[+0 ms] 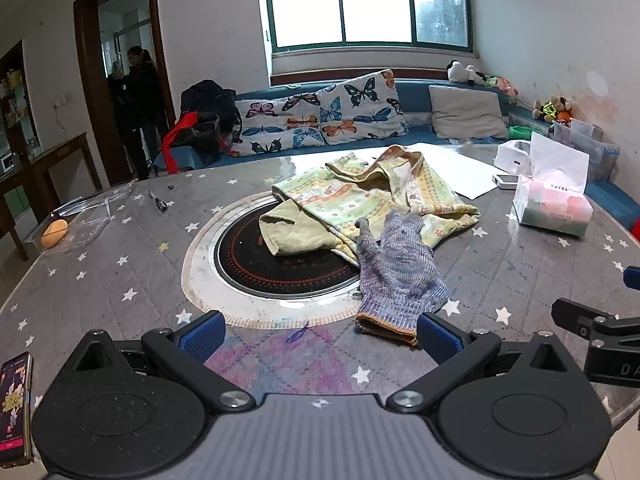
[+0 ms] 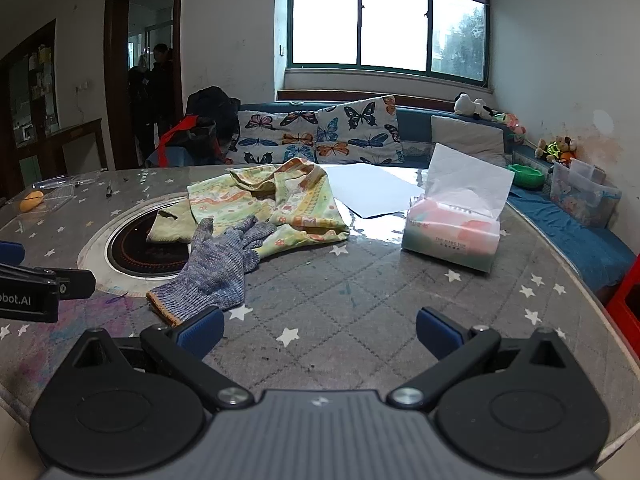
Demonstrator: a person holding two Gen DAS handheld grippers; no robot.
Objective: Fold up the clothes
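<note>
The left gripper [image 1: 320,340] hangs low over the near edge of a round table [image 1: 120,264] covered in a grey quilted cloth printed with stars; its blue-padded jaws stand wide apart and hold nothing. In its own view the right-hand pad lies just beside the orange cuff of a grey-blue knitted work glove [image 1: 400,268] at 1 o'clock. The glove lies flat, palm down, with its fingertips overlapping the near hem of a crumpled garment of pale green and yellow patterned cloth [image 1: 372,196] at 12 o'clock. The garment lies partly over a dark round cooktop [image 1: 248,256] set into the table's middle.

The right gripper [image 2: 320,336] is likewise spread wide and empty, with bare tablecloth between its pads. From its view the glove lies at 10 o'clock, the cuff touching or just beside the left pad, and the garment at 11 o'clock beyond it.

A soft pack of tissues [image 2: 452,232] stands at 1 o'clock in the right view, with a white sheet of paper [image 2: 372,190] behind it. At the table's far left a clear plastic tray [image 1: 76,220] holds an orange fruit [image 1: 54,233]; a marker pen [image 1: 158,201] lies nearby. A phone [image 1: 14,404] with a lit screen sits at 8 o'clock in the left view. A person [image 1: 138,100] stands in the doorway.
</note>
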